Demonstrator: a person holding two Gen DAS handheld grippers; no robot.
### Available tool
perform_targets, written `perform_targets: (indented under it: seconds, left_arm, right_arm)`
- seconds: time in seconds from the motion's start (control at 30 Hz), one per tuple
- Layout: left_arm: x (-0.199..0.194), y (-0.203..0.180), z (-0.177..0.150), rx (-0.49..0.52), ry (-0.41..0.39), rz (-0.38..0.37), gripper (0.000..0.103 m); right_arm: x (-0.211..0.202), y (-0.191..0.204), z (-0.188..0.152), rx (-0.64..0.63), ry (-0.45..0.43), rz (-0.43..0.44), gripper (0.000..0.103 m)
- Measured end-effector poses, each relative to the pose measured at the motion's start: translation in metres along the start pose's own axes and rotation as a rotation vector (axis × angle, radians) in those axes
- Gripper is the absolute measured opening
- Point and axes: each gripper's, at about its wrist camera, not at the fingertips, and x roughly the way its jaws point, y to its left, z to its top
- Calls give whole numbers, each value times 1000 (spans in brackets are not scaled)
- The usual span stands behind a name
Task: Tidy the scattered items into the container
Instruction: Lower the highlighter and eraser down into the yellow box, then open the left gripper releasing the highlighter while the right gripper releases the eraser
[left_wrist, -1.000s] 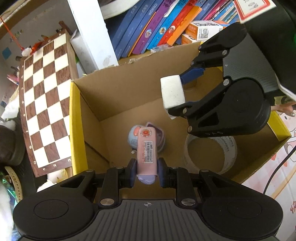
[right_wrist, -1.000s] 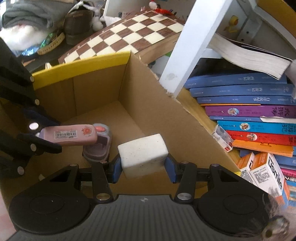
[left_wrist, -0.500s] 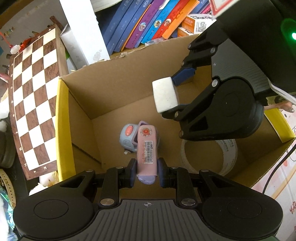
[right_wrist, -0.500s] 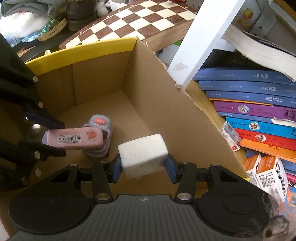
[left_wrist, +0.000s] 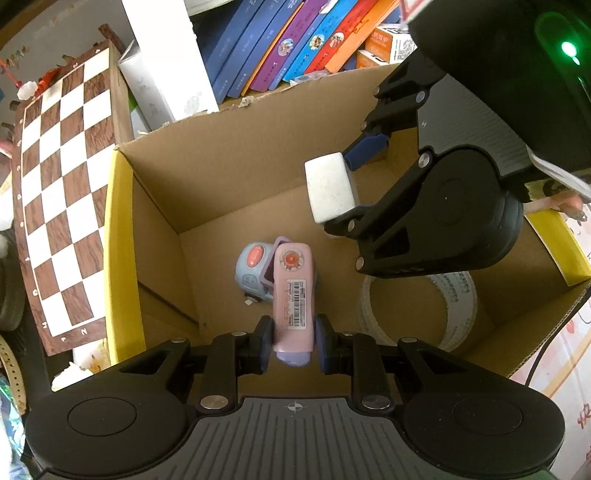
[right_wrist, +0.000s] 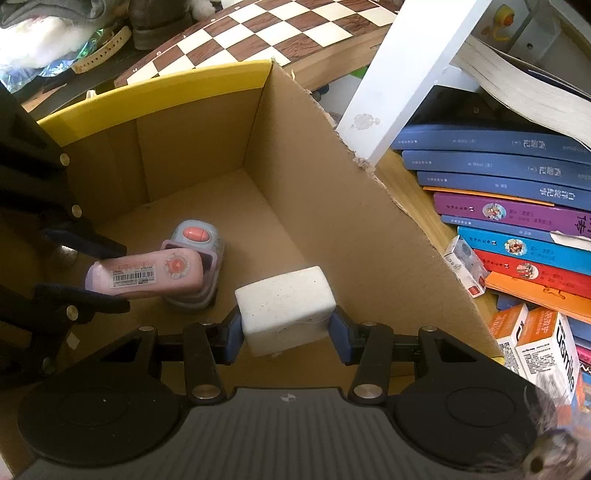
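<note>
An open cardboard box (left_wrist: 122, 236) with yellow rims is the container; it also shows in the right wrist view (right_wrist: 155, 88). My left gripper (left_wrist: 291, 341) is shut on a pink case with a barcode (left_wrist: 293, 291) and holds it inside the box, above a blue-and-purple toy (left_wrist: 255, 269) on the floor. My right gripper (right_wrist: 286, 334) is shut on a white block (right_wrist: 286, 304) and holds it over the box's far side. From the left wrist view the block (left_wrist: 330, 186) hangs in the air above the box floor.
A roll of tape (left_wrist: 458, 295) lies in the box under the right gripper. A chessboard (left_wrist: 55, 184) lies left of the box. A row of books (right_wrist: 517, 221) and small cartons (right_wrist: 546, 347) sit beyond the far wall, beside a white post (right_wrist: 417, 74).
Both grippers have sunk a little deeper into the box with their loads. The pink case now sits closer to the blue-and-purple toy. Both grips are unchanged.
</note>
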Motion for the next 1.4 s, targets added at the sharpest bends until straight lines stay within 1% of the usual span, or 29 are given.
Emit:
perform_targets:
  seconds: [0.17,0.53,0.6,0.83,0.93,0.97,1.0,1.07,1.23,1.4]
  left_arm:
    - [-2,-2,-2,6,-7,11,23]
    - [-6,-1,-4,7,-19,12,26]
    - [-6,-1,-4,6,-24,17,33]
    - [-11,-1,-5,4,-38,27,39]
    - [-14,-1,-5,7,-50,27,47]
    - [-16,-2,-6,8,-56,28,49]
    - [-17,-2,-6,10,-62,30,51]
    - [-18,-1,-5,10,-69,33,52]
    - [-21,0,-4,3,-85,48,59]
    - [-39,-4,-10,-2,-122,65,67]
  right_arm:
    - [1,0,1,0,7,2,46]
    - [2,0,2,-5,14,1,46]
    - [2,0,2,-4,15,1,46]
    - [2,-1,1,3,15,2,46]
    - [1,-2,1,11,10,3,47]
    - [0,-2,1,13,6,3,49]
    - [-1,-2,1,16,0,1,56]
    - [-4,-3,1,26,-21,3,65]
    - [-12,-3,-2,47,-47,3,66]
    - [-30,-2,-6,73,-94,5,66]
